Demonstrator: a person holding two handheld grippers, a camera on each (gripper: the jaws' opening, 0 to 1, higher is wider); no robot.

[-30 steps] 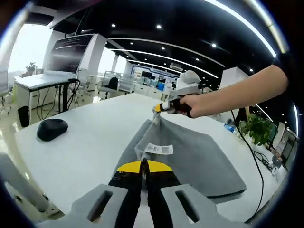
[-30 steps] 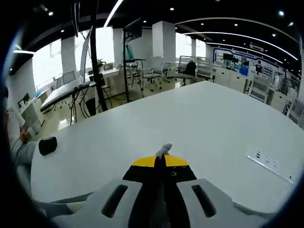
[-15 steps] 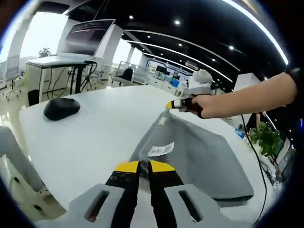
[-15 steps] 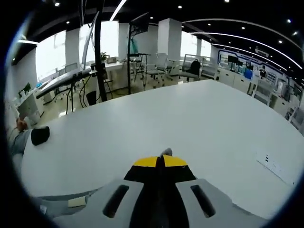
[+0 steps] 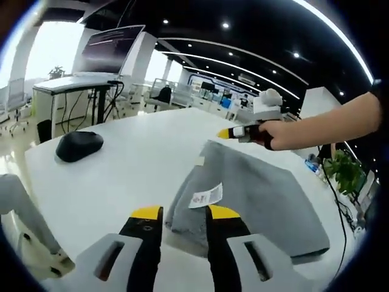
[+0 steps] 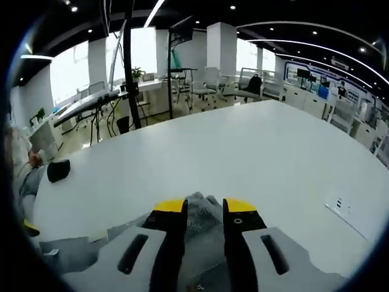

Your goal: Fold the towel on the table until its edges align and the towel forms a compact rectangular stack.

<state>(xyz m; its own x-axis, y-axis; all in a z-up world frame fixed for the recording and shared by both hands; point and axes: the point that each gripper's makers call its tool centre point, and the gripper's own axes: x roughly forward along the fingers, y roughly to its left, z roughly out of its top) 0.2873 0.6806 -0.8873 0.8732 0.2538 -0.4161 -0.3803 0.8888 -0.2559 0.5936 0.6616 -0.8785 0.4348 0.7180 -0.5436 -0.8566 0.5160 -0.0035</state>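
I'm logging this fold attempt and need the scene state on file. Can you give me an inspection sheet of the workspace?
Surface: white table, mostly bare.
Job's things: grey towel lying folded, white label on top.
Clutter: black mouse on the table's far side.
Grippers: left gripper open just short of the towel; right gripper open over the towel edge.
Cables: black cable past the towel.
Surroundings: open office, desks, chairs, potted plant.
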